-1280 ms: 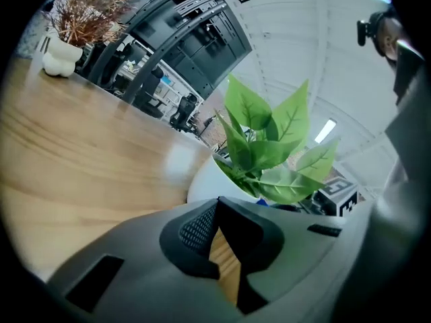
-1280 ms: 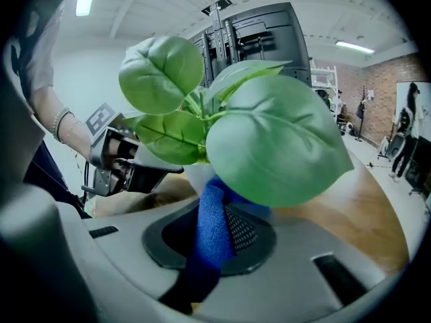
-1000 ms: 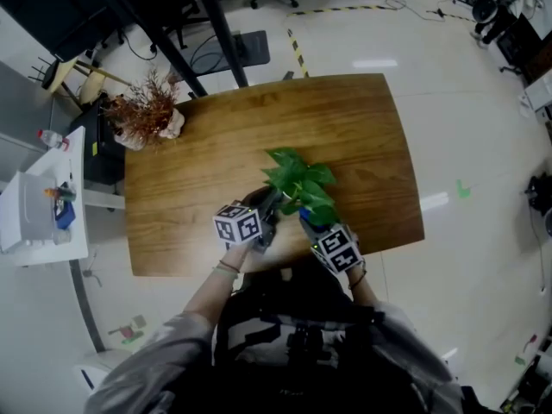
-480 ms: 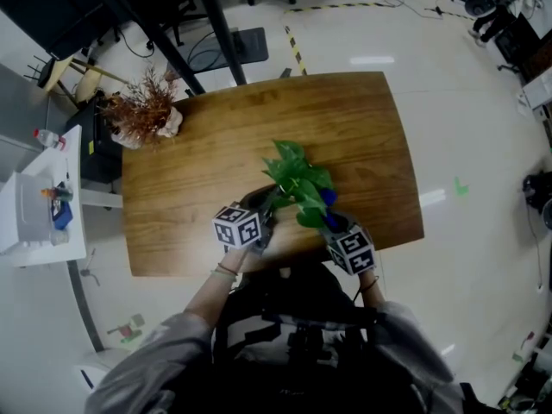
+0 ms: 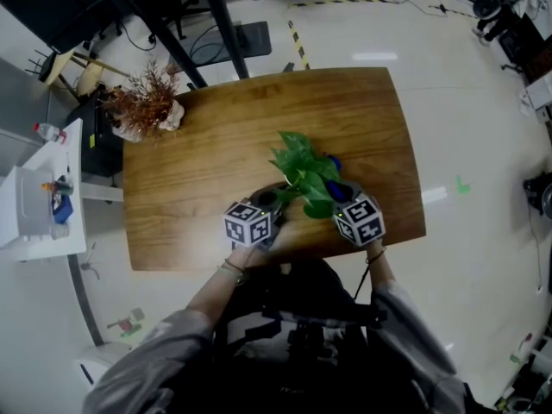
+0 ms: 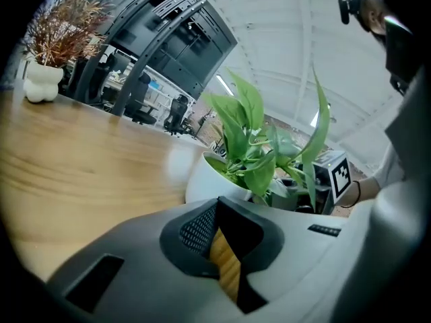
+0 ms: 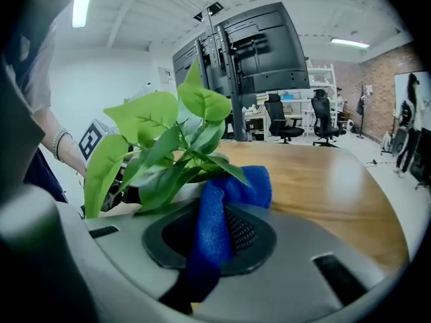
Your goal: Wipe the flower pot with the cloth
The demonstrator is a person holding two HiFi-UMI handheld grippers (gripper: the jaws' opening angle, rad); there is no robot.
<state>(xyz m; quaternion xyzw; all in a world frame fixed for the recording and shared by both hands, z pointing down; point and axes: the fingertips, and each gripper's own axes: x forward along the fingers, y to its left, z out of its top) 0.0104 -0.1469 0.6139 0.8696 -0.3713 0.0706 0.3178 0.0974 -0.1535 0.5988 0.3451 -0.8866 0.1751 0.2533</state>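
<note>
We find the right gripper (image 7: 217, 231) with its fingers clamped on the blue cloth (image 7: 248, 184), the flower pot (image 6: 212, 179) standing on the bench (image 6: 81, 173) just ahead and leftward of it, while the left gripper (image 6: 221, 242), fingers slightly parted and empty, sits just beside the opposite flank.

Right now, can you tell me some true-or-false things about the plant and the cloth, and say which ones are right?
The right gripper holds a blue cloth. True.
The left gripper's fingers pinch a leaf. False: they are apart with nothing between them.
The flower pot is white. True.
The flower pot lies tipped over. False: it stands upright on the table.
A dry brown plant stands at the table's far left corner. True.
</note>
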